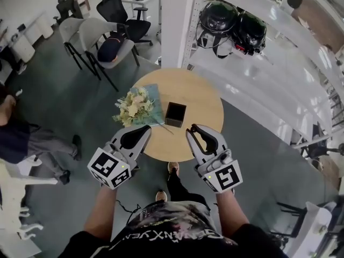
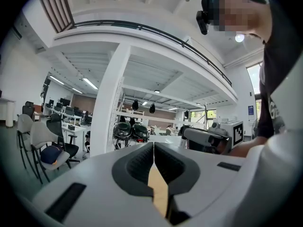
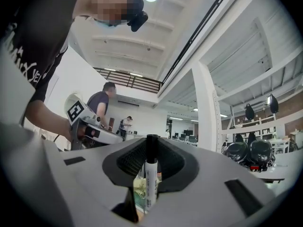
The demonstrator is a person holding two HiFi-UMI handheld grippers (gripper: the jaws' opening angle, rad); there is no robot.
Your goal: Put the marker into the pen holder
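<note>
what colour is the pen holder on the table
Black pen holder, clearest in the head view.

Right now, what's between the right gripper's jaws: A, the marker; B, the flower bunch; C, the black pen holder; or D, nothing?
A: the right gripper view shows the marker clamped in the right gripper, its black cap pointing out past the tips.

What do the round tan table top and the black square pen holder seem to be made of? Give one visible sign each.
Round tan table top: probably wood or wood-look laminate, matt; even light-brown surface, no glare.
Black square pen holder: perhaps plastic or coated metal; thin straight walls, uniformly dark.
</note>
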